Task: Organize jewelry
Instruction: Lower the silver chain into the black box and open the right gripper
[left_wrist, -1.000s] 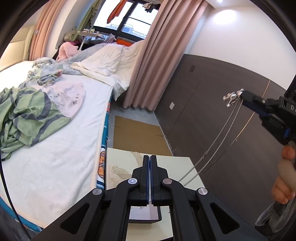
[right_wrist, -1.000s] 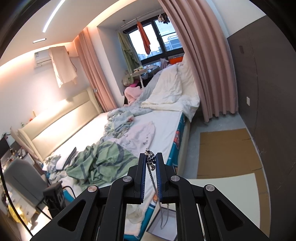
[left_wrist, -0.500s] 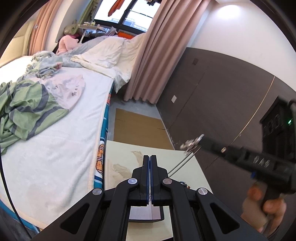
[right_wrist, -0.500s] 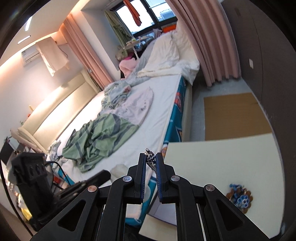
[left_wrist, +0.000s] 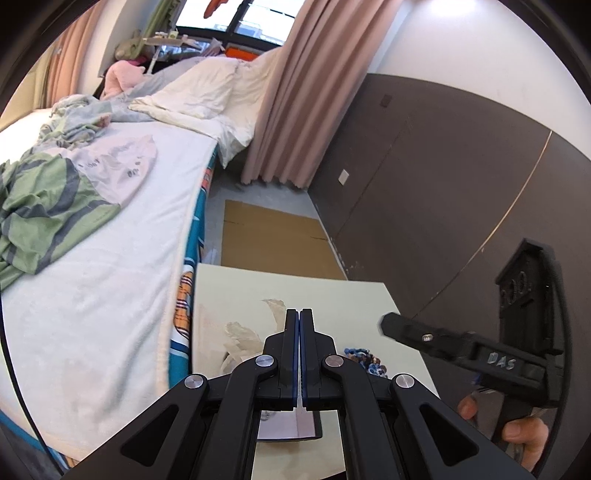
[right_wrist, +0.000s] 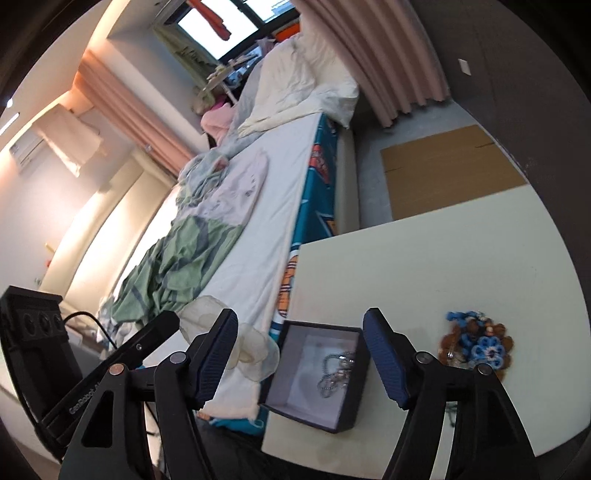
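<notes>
A dark open jewelry box sits at the near left edge of the cream table. A silver chain necklace lies inside it. My right gripper is open and empty, just above the box. A pile of blue and brown beaded jewelry lies on the table to the right of the box; it also shows in the left wrist view. My left gripper is shut and empty above the box. The right gripper's finger shows at right in the left wrist view.
A bed with white sheet and green blanket runs along the table's left. Flat cardboard lies on the floor beyond the table. A dark panelled wall stands at right. Pink curtain hangs at the far end.
My right gripper came down over the box, opened and let go of the silver necklace, which now lies in the box. My left gripper stayed shut and tilted down slightly.
</notes>
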